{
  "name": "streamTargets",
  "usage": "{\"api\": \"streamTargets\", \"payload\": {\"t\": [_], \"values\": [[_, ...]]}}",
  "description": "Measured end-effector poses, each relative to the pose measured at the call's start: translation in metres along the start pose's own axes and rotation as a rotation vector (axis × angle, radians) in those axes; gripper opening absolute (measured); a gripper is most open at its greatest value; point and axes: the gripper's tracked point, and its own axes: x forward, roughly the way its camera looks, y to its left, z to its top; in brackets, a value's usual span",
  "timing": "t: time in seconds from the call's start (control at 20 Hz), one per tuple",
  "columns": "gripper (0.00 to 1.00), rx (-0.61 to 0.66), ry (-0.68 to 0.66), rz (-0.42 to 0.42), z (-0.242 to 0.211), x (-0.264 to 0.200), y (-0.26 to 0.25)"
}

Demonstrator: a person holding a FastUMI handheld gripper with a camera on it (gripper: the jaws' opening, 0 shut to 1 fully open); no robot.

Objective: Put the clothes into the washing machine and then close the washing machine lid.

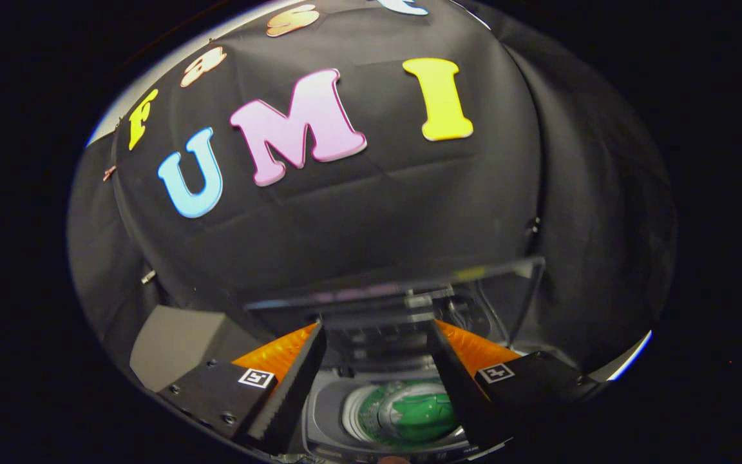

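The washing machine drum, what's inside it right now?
Green clothing lies in the washing machine drum, seen between the open gripper fingers. The fingers cover the drum's sides; its bottom is hidden under the cloth.

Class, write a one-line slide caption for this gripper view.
Open tool hovers over the washing machine, lid up, green clothes already in the drum.
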Motion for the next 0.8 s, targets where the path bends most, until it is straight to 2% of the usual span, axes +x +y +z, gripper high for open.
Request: {"api": "streamTargets", "payload": {"t": [0.1, 0.25, 0.4, 0.55, 0.65, 0.8], "values": [[0.99, -0.013, -0.051, 0.000, 0.030, 0.018, 0.008], [0.99, -0.055, -0.095, -0.046, 0.062, 0.055, 0.001], [0.99, -0.083, -0.020, -0.092, 0.041, 0.086, -0.013], [0.99, -0.073, 0.150, -0.130, -0.010, 0.099, -0.021], [0.98, -0.207, 0.137, -0.123, -0.014, 0.103, -0.021], [0.99, -0.195, 0.124, -0.109, -0.014, 0.102, -0.019]]}}
